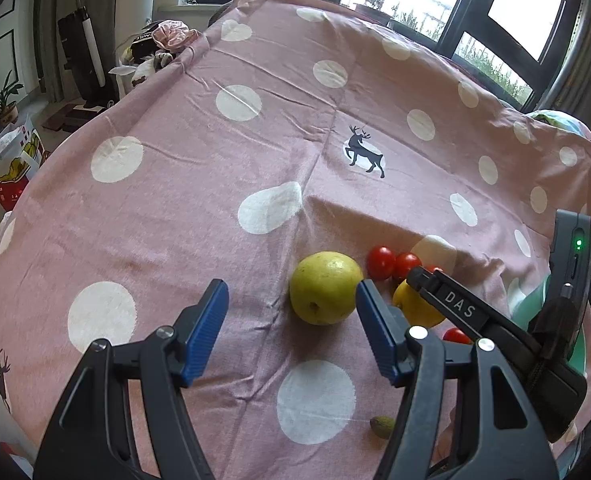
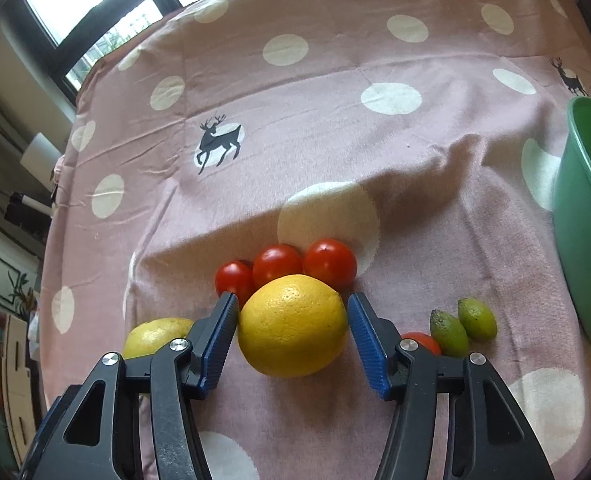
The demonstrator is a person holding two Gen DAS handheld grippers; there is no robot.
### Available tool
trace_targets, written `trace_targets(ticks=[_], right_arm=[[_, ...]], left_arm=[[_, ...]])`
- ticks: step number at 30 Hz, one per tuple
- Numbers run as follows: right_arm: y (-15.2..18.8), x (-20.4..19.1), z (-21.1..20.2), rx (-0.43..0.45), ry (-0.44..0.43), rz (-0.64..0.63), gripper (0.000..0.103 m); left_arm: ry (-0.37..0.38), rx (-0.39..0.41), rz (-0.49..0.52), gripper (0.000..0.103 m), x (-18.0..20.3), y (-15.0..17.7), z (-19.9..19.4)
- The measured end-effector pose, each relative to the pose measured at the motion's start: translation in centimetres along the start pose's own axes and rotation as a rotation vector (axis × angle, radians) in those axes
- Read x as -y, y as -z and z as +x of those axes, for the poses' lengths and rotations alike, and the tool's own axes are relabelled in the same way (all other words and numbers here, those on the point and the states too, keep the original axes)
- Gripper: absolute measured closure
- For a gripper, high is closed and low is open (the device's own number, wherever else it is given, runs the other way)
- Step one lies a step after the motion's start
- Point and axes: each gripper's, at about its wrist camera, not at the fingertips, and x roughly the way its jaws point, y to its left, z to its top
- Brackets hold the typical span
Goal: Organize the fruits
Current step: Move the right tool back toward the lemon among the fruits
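A yellow lemon (image 2: 292,325) lies on the pink dotted cloth between the blue pads of my right gripper (image 2: 293,338). The jaws are open around it, the left pad at its skin, the right pad a small gap away. Three red cherry tomatoes (image 2: 277,265) sit just behind it. A yellow-green pear (image 2: 155,334) lies to its left; in the left wrist view the pear (image 1: 324,287) sits just ahead of my open, empty left gripper (image 1: 291,332). Two small green fruits (image 2: 461,326) and another tomato (image 2: 421,341) lie to the right.
A green plastic bowl (image 2: 583,240) stands at the right edge with something orange inside. The right gripper body (image 1: 495,320) crosses the left wrist view over the lemon (image 1: 413,306). A small green fruit (image 1: 381,426) lies near the left gripper's right finger. The table's far edge meets windows.
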Motion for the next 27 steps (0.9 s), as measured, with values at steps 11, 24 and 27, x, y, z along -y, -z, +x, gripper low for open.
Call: trace_targets(ticks=[11, 24, 27], right_arm=[[1.0, 1.2, -1.5, -0.07, -0.068, 0.041, 0.046], [2.7, 3.6, -2.9, -0.131, -0.093, 0.093, 0.046], [2.5, 3.8, -3.3, -0.106, -0.097, 0.103, 0.046]], left_arm=[[0.004, -0.037, -0.014, 0.038, -0.3, 0.0, 0.4], [0.044, -0.094, 0.009, 0.038, 1.0, 0.7, 1.1], [0.064, -0.108, 0.006, 0.038, 1.1, 0.7, 1.3]])
